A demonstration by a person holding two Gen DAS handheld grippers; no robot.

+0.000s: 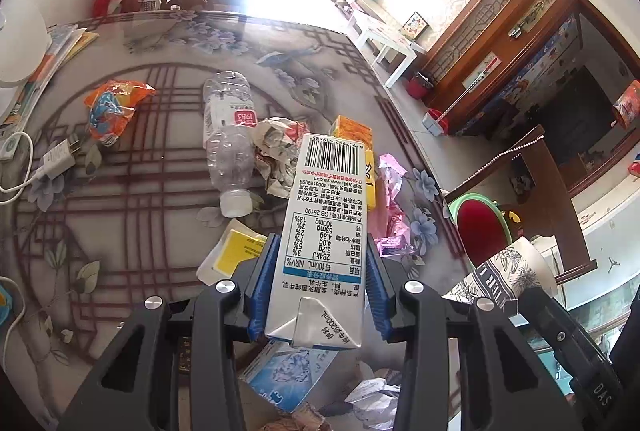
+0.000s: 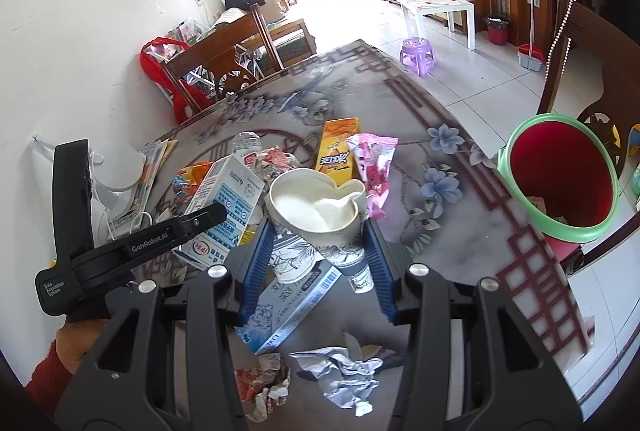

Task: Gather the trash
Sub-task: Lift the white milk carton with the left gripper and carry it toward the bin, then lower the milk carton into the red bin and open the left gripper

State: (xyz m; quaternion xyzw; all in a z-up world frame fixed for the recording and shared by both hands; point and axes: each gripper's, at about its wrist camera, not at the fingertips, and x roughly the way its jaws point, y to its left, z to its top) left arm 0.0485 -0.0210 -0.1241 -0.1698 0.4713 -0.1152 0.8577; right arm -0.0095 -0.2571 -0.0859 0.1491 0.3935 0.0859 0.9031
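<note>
We count two milk cartons: one (image 1: 324,231) pinched between the left claw's pads, and one blue-and-white carton (image 2: 280,307) lying flat. One crushed paper cup (image 2: 316,215) sits in the right claw. On the surface (image 1: 160,43) we see one clear plastic bottle (image 1: 228,135), one yellow juice box (image 2: 338,147), one pink wrapper (image 2: 372,167), one orange snack bag (image 1: 112,107) and three crumpled paper wads (image 2: 344,375) (image 2: 264,387) (image 1: 276,151). One red bin (image 2: 560,179) with a green rim stands beside it.

Right gripper (image 2: 318,251) clamping crushed paper cup (image 2: 316,207)

Cup centre frame, above table (image 2: 460,231); red bin (image 2: 560,183) at right; milk carton (image 2: 224,207) centre-left.
</note>
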